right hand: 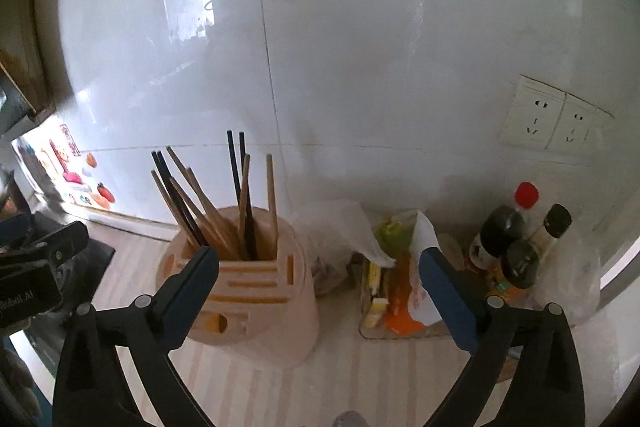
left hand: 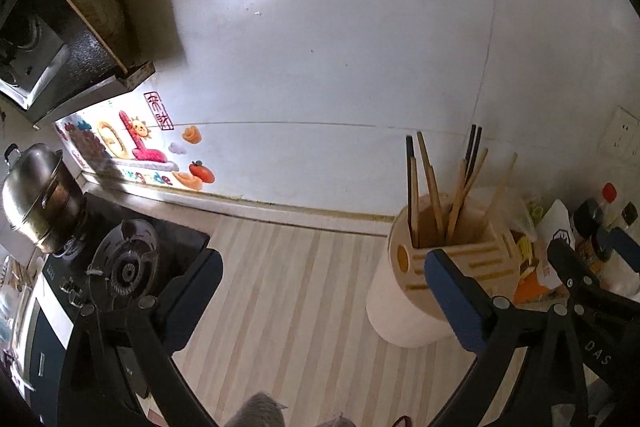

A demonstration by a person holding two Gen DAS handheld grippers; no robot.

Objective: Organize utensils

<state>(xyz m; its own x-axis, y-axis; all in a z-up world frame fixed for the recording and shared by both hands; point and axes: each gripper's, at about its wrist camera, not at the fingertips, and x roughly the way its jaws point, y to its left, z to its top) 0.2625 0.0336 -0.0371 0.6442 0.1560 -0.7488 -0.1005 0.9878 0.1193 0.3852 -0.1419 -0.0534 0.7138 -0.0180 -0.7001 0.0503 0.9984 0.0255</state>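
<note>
A round beige plastic utensil holder [right hand: 248, 291] stands at lower centre-left of the right wrist view on the striped pale wooden counter [left hand: 288, 291], with brown wooden and black chopsticks [right hand: 224, 203] upright in its square well. The right gripper [right hand: 320, 287] is spread wide and empty, its left finger in front of the holder's rim, and the left gripper [left hand: 320, 287] is equally wide and empty. Crowding the right are dark sauce bottles [right hand: 504, 227] and orange packets [right hand: 400, 307]; a steel pot [left hand: 36, 195] sits far left on the black gas stove [left hand: 124, 267].

Steel pot [left hand: 38, 197], stove burner [left hand: 124, 263], sauce bottles [right hand: 516, 239], wall socket [right hand: 554, 119].
</note>
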